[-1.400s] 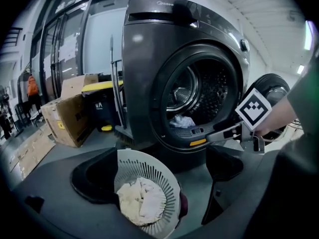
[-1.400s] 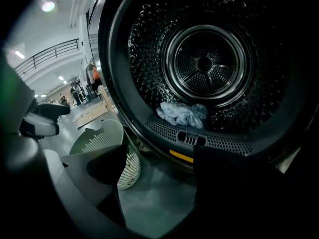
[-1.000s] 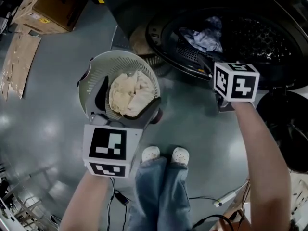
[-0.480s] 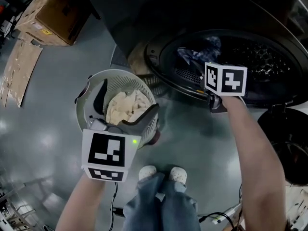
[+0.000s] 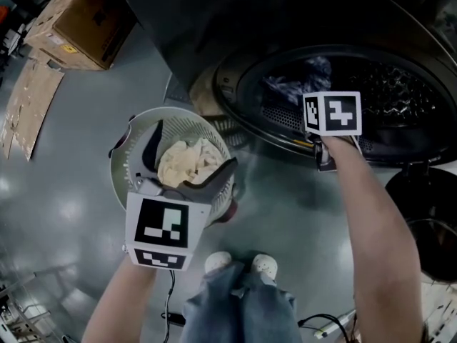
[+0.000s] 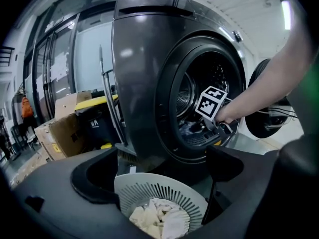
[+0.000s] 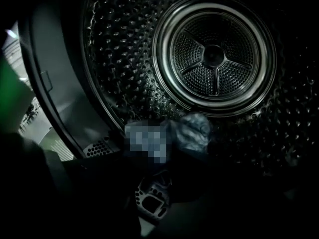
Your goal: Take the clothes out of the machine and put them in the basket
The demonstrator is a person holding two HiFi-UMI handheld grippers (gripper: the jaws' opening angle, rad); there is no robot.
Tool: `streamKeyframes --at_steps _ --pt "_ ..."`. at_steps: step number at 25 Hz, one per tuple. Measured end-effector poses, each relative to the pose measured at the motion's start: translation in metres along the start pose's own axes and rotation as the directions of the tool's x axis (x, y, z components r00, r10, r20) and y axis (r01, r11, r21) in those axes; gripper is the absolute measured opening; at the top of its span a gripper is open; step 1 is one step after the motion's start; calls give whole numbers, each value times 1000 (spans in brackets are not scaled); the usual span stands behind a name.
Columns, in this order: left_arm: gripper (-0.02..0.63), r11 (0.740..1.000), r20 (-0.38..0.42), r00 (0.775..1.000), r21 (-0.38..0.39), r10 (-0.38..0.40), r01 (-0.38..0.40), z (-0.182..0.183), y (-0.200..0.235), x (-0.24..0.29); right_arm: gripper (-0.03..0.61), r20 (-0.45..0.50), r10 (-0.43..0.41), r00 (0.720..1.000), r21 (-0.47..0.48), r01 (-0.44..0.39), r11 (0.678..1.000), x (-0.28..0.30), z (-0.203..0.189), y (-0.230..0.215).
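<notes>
Where dimpled metal drum [image 7: 124, 59] curves down, crumpled bluish cloth [image 7: 194, 131] lies

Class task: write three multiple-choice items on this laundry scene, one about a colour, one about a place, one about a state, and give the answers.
1. The cloth in the basket is: A cream, B red, C black.
2. The blue cloth lies: A on the floor, B in the machine's drum, C on a cardboard box.
3. The machine's door is: A shut, B open, C missing.
Answers: A, it shows pale in the basket; B, the perforated drum wall surrounds it; B, the drum is in plain view.
</notes>
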State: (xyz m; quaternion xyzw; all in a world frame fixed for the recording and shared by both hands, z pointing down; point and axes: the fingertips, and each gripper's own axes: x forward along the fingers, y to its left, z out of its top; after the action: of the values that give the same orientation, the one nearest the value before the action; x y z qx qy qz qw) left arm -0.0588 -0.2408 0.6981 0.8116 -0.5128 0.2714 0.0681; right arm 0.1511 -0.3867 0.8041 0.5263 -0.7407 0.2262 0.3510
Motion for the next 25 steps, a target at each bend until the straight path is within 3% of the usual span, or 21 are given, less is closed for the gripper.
streamKeyframes --at_steps 4,13,25 --pt "557 1000 -2 1000 -4 -11 11 9 -1 -4 107 38 -35 999 -73 38 997 -15 3 -1" --pt "557 999 -21 999 -23 -42 41 18 -11 -29 106 108 -20 994 -87 30 996 -66 4 7" --pt "557 995 -48 996 -74 -71 67 67 -18 -89 107 49 28 998 -152 -21 988 -162 6 28"
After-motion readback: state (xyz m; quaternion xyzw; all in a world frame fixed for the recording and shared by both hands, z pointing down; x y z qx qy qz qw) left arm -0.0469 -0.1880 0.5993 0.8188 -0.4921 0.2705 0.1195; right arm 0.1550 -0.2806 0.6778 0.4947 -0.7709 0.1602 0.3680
